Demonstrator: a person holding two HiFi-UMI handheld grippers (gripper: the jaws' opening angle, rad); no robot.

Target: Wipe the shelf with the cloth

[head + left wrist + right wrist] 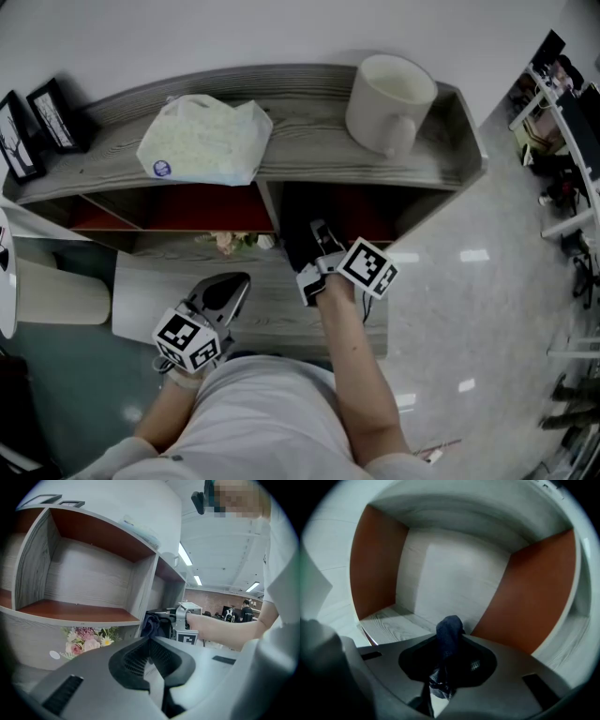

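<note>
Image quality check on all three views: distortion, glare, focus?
Head view: fisheye bows the shelf; ceiling-light glare on the floor. Left gripper view: black vignette, bright ceiling lights, left tool blurred up close. Right gripper view: heavy vignette, dark cloth in the right tool soft.
</note>
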